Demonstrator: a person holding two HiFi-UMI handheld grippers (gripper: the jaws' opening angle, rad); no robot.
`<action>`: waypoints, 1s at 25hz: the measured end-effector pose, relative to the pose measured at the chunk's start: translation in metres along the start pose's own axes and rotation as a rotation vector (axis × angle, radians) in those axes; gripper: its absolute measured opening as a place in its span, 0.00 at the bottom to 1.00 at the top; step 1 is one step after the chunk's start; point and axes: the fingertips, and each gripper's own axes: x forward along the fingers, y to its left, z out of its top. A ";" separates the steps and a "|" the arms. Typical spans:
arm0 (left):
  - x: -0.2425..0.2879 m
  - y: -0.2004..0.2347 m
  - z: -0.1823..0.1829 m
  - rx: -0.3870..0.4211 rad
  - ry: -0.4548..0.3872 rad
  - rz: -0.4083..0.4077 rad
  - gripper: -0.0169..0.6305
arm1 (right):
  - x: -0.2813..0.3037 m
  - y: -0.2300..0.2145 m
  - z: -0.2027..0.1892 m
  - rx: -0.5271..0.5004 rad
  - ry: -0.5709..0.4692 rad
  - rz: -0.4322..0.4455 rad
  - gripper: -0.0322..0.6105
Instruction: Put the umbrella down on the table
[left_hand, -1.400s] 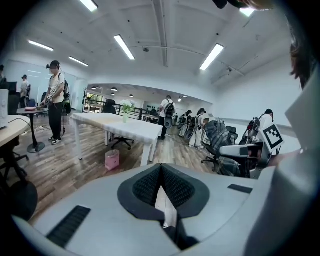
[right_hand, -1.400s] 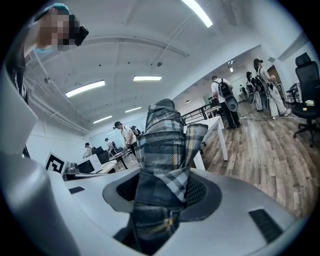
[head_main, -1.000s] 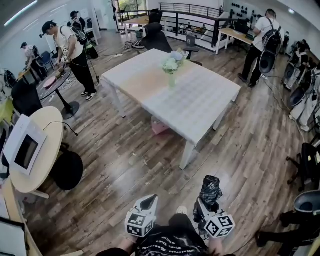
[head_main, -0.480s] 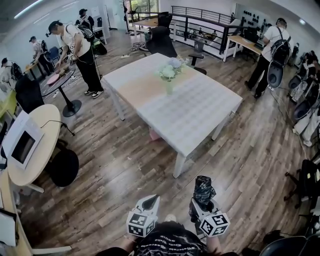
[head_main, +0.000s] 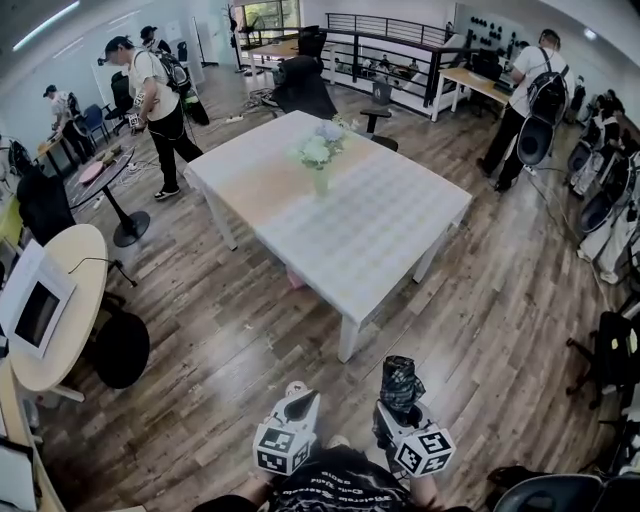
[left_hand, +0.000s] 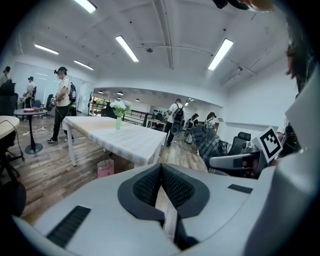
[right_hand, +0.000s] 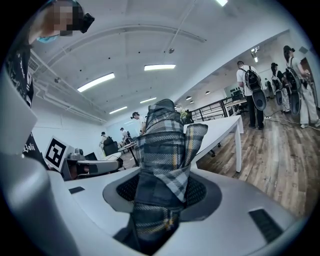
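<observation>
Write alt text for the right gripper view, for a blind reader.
The right gripper is shut on a folded plaid umbrella standing up between its jaws. Behind it a white table stands on a wooden floor.

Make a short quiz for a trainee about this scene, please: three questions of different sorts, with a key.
1. True or false: the plaid umbrella already lies on the white table.
2. What does the left gripper hold? A) a cup B) nothing, its jaws are together C) the umbrella
3. Fill in: the vase on the table holds ____.

Key
1. False. The right gripper is closed on it, over the wooden floor, short of the table.
2. B
3. flowers
</observation>
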 end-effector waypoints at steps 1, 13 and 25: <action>0.004 0.004 -0.001 -0.003 0.005 -0.002 0.05 | 0.004 -0.001 0.001 0.006 -0.003 -0.003 0.37; 0.094 0.102 0.044 -0.024 0.020 -0.037 0.05 | 0.107 -0.034 0.047 0.060 -0.043 -0.071 0.37; 0.187 0.237 0.137 0.059 0.008 -0.174 0.05 | 0.256 -0.043 0.121 0.063 -0.115 -0.213 0.37</action>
